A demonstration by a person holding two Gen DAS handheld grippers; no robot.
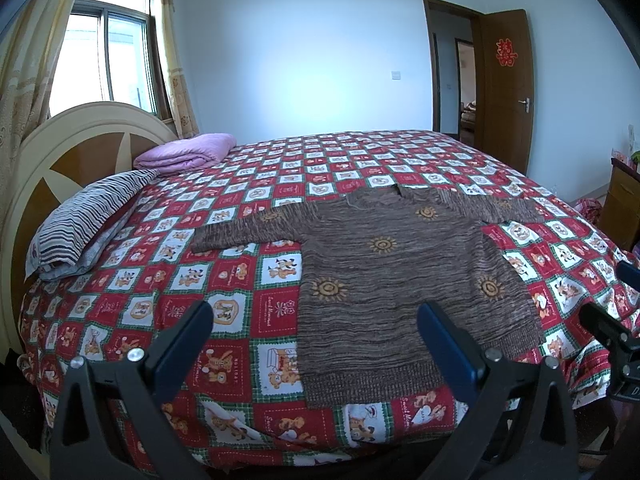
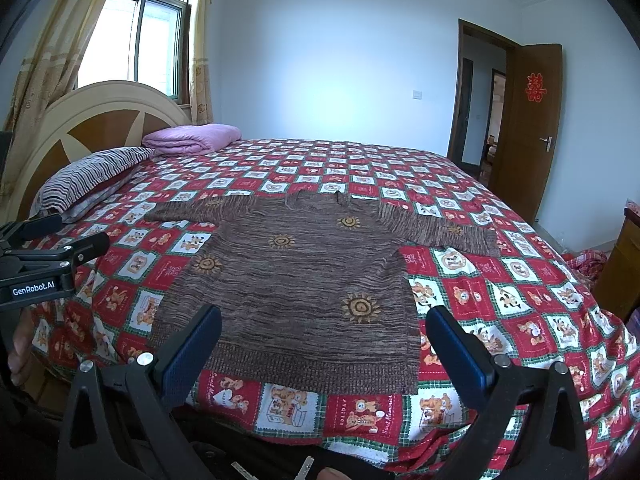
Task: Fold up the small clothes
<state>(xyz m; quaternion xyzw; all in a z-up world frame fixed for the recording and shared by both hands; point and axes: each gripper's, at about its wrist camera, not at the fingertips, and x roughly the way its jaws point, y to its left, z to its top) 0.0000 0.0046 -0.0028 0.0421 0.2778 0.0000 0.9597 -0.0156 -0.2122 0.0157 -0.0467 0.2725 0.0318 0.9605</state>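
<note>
Both tools gape wide, empty: the left hand-held gripper (image 1: 316,340) and the right hand-held gripper (image 2: 324,344) have flat, dark-blue, finely textured pads on black frames; just ahead of their fingers a brown, streaky knitted sweater (image 2: 296,276) with embroidered orange suns lies flat, sleeves spread, on the bed's red-and-white checked bedspread (image 1: 236,208) printed with cartoon bears; left of the right hand-held gripper, the other tool's black body reads "GenRobot.AI"; beyond lie a striped pillow (image 1: 84,220) and a folded lilac blanket (image 1: 188,150).
</note>
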